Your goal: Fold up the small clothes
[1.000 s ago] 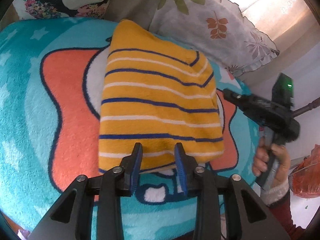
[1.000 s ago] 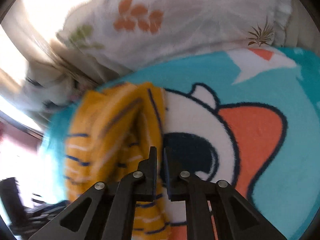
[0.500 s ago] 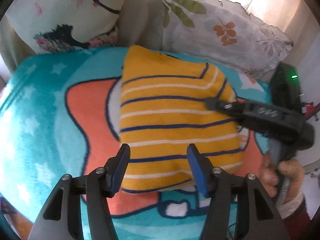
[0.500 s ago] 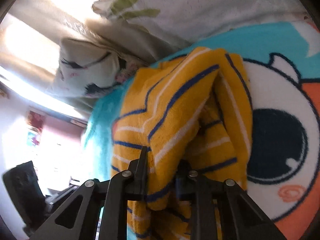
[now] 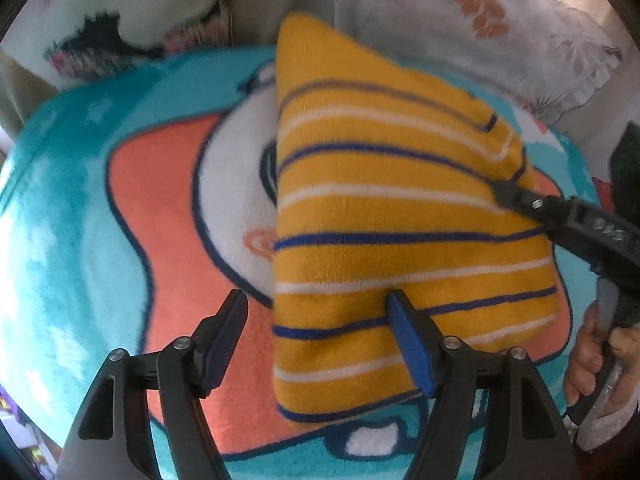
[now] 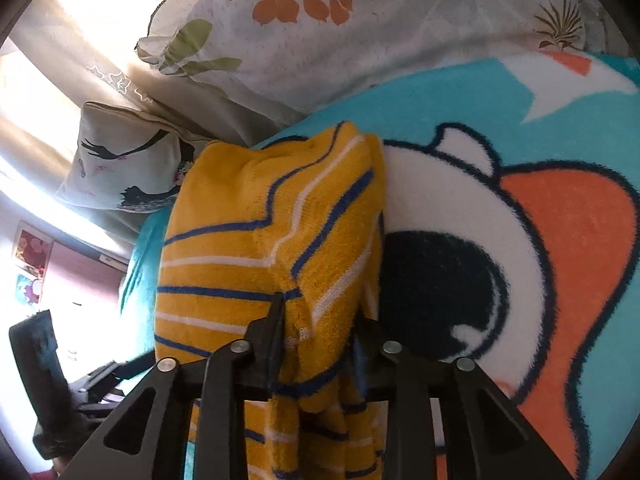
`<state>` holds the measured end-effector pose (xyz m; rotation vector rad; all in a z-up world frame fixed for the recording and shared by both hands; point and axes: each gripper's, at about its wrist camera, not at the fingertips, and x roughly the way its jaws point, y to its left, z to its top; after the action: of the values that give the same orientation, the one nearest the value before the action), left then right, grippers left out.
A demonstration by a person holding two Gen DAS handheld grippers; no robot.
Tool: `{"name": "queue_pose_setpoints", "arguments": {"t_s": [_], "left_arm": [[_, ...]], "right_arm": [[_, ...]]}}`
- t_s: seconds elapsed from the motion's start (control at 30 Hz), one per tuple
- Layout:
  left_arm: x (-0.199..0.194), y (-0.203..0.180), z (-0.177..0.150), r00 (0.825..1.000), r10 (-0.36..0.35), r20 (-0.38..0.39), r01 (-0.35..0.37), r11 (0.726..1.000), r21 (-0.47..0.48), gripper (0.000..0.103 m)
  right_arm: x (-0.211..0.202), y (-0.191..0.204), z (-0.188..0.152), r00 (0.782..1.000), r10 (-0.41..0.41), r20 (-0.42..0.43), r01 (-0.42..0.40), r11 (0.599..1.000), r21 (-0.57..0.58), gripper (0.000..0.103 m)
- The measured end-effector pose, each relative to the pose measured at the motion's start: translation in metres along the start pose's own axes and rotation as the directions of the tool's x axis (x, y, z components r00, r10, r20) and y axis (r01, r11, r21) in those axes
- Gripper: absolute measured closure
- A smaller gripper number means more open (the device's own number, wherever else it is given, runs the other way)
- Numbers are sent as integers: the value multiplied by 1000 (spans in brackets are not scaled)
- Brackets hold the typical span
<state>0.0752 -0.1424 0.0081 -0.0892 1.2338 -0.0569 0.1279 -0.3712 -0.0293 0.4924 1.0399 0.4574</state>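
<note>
A folded yellow garment (image 5: pixel 392 216) with blue and white stripes lies on the cartoon fleece blanket (image 5: pixel 80 240). My left gripper (image 5: pixel 320 320) is open wide, its right finger over the garment's near part, its left finger over the blanket beside it. My right gripper (image 6: pixel 320 324) is shut on a bunched fold of the yellow garment (image 6: pixel 256 232) and lifts it off the blanket. In the left wrist view the right gripper (image 5: pixel 504 194) reaches in from the right and grips the garment's right edge.
Floral pillows (image 5: pixel 500 28) and a mermaid-print cushion (image 5: pixel 104 28) stand along the far edge of the blanket. The person's hand (image 5: pixel 596 352) holds the right gripper handle at the right. A room with a dark chair (image 6: pixel 36 352) lies beyond the left side.
My left gripper has opened wider and shifted left of the garment. My right gripper has closed on the garment's right edge and raised it.
</note>
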Motion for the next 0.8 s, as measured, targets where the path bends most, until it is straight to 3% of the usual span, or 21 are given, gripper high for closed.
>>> {"name": "queue_pose_setpoints", "arguments": {"t_s": [0.23, 0.3, 0.43, 0.53, 0.67, 0.8], "left_arm": [[-26, -3, -7, 998, -25, 59, 24, 1000, 12, 32], [-36, -1, -11, 996, -21, 84, 21, 1000, 5, 31], [-50, 7, -19, 993, -3, 117, 7, 999, -31, 29], [-55, 13, -25, 992, 0, 125, 7, 998, -57, 29], [-62, 18, -35, 989, 1, 145, 10, 997, -76, 29], [-75, 24, -44, 984, 11, 180, 5, 996, -90, 29]], "right_arm": [[-20, -3, -1, 995, -94, 44, 95, 995, -30, 73], [-25, -9, 1, 995, -96, 37, 96, 995, 0, 67], [-54, 9, 3, 975, -182, 128, 188, 982, -35, 63], [-69, 31, 3, 981, -79, 174, 92, 994, -65, 63], [-46, 54, -2, 995, 4, 102, 7, 994, -113, 63], [0, 43, -9, 994, -108, -24, 105, 989, -101, 58]]}}
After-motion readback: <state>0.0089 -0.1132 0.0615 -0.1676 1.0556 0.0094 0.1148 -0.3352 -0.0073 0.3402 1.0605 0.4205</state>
